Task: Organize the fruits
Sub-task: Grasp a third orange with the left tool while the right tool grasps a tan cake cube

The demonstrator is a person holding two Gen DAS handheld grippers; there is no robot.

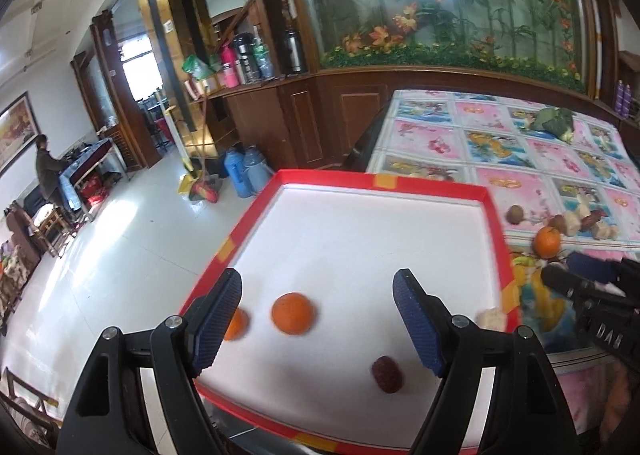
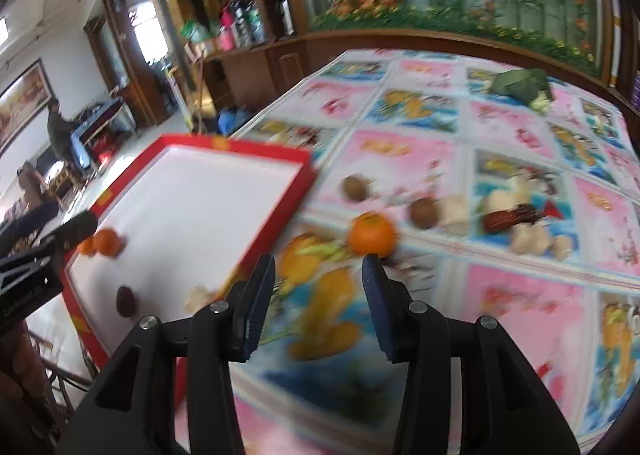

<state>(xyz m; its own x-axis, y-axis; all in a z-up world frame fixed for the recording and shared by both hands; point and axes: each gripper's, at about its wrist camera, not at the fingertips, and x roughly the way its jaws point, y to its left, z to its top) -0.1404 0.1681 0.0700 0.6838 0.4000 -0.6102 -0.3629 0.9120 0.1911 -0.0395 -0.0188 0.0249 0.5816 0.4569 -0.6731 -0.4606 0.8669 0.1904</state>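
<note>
L tongs (image 1: 316, 319) spread wide, empty, over red tray (image 1: 384, 181) w/ two oranges (image 1: 293, 313), dark fruit (image 1: 387, 374). R tongs (image 2: 318, 305) apart, empty, above desk (image 2: 520, 287), just short of loose orange (image 2: 371, 234).

Two oranges (image 1: 292, 312) in tray (image 1: 380, 182), another (image 2: 371, 234) right of it

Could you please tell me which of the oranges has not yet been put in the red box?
The orange on the patterned tablecloth, just ahead of the open right gripper; the other two oranges lie inside the red box.
</note>
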